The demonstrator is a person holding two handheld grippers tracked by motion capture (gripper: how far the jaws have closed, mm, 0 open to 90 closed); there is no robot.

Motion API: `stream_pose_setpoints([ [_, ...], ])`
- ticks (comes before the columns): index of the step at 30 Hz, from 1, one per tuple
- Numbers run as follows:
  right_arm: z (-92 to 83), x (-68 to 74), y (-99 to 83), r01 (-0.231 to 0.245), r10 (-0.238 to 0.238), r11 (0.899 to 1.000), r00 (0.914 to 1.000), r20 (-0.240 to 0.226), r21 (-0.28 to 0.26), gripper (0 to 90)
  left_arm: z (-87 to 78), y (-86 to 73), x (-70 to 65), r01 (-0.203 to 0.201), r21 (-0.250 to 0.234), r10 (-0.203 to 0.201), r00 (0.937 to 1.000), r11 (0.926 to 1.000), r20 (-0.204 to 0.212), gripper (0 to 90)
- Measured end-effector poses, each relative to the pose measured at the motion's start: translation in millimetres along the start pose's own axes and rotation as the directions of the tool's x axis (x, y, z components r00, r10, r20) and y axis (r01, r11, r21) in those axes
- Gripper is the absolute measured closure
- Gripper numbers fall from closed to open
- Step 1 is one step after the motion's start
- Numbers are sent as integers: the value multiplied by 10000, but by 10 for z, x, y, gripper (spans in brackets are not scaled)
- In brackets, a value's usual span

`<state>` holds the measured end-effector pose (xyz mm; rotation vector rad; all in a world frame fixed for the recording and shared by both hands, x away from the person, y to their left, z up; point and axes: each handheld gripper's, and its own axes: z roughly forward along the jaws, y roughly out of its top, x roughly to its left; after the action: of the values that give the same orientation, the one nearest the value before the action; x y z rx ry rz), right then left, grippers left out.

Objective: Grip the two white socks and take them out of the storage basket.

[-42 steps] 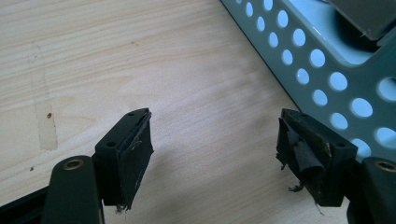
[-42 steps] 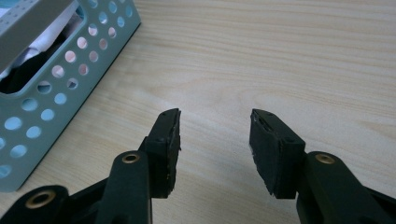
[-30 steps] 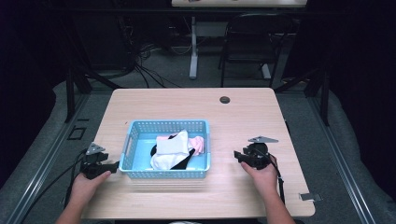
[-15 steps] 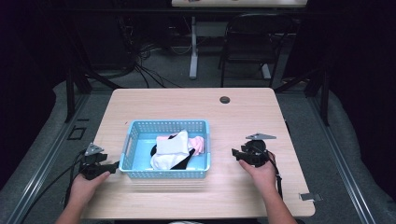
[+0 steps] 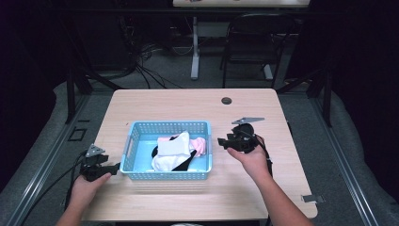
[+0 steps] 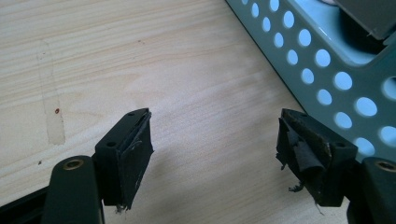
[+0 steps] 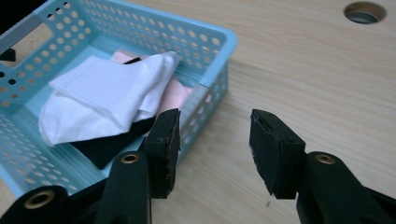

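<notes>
Jaws apart, both grippers | right gripper view: white sock in basket

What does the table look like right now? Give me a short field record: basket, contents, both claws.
basket: light blue perforated basket, near middle of wooden table
contents: white sock on top, pink cloth and black cloth beneath
left claw: open, empty, over bare table just outside the basket's left wall
right claw: open, empty, beside the basket's right wall
table hole: far side, uncovered
</notes>
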<state>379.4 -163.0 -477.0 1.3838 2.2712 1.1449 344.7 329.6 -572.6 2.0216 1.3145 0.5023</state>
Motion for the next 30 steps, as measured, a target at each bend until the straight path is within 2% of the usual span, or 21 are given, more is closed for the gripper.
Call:
stream_pose_setpoints([
  [7,147,235,188,689,-672,9964,9972,-342,495,530,-3,1,0,21,-44,-21,10000,10000,11,264],
  [12,349,373,339,955,-923,9925,9947,-452,763,542,-2,4,-3,6,-23,-6,10000,10000,38,264],
  [13,384,391,360,955,-922,9927,9946,-467,742,543,-1,4,-4,12,-43,-12,10000,10000,27,264],
  [19,705,522,515,920,-837,9861,9944,-651,1385,555,-4,6,-1,8,-55,-8,10000,10000,65,264],
  [22,841,571,572,996,-895,9793,9939,-644,1762,566,-6,7,2,24,-71,-23,10000,10000,72,264],
  [25,962,603,607,856,-739,9765,9951,-662,1978,579,-5,7,-1,27,-63,-27,10000,10000,88,264],
  [26,1017,612,620,754,-622,9710,9960,-647,2270,579,-5,8,-3,26,-70,-25,10000,10000,83,264],
  [30,1168,627,645,654,-555,9598,9975,-440,2728,578,-5,10,-2,19,-93,-18,10000,10000,91,264],
])
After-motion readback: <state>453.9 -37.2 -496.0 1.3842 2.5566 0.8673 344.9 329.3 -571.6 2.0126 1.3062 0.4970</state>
